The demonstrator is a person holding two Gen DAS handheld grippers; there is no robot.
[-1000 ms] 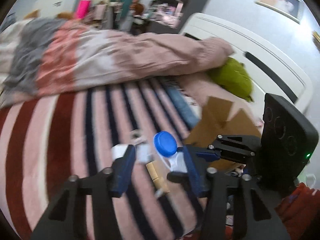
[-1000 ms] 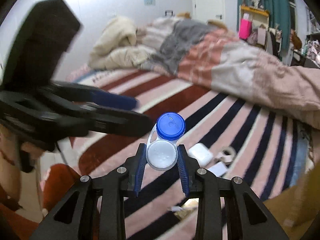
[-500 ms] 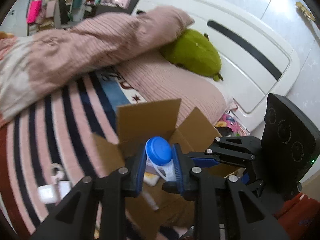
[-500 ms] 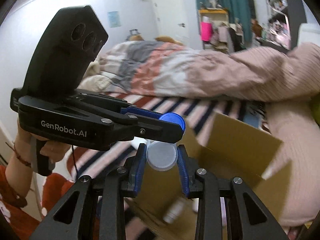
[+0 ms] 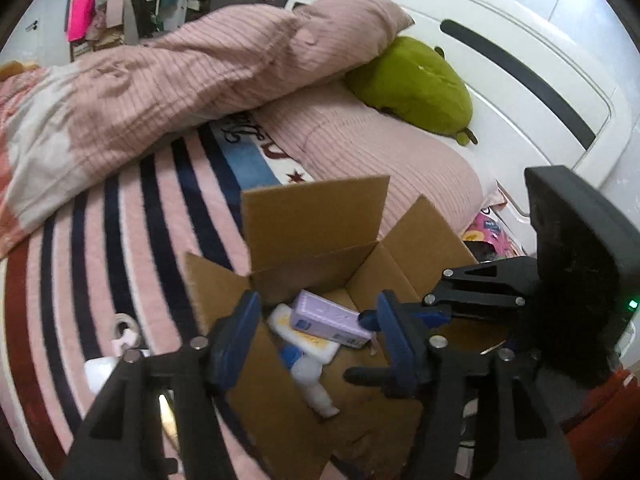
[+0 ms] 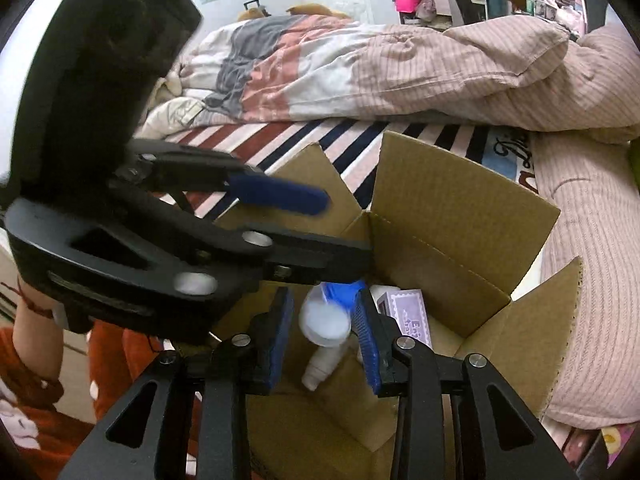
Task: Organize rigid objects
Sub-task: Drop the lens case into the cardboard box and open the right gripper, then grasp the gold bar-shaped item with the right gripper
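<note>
Now, from the left wrist, the left gripper [image 5: 316, 340] hangs over the cardboard box [image 5: 316, 216] on the bed, fingers spread wide. Inside lie a purple packet [image 5: 328, 320] and a white bottle with a blue cap [image 5: 306, 372]. From the right wrist, the right gripper [image 6: 324, 334] has fingers spread too, the bottle [image 6: 324, 320] loose between them in the box [image 6: 460, 200].

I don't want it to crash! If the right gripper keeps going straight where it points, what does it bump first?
Probably the blue-capped white bottle, between the right gripper's open fingers inside the cardboard box. Depth is unclear.
</note>
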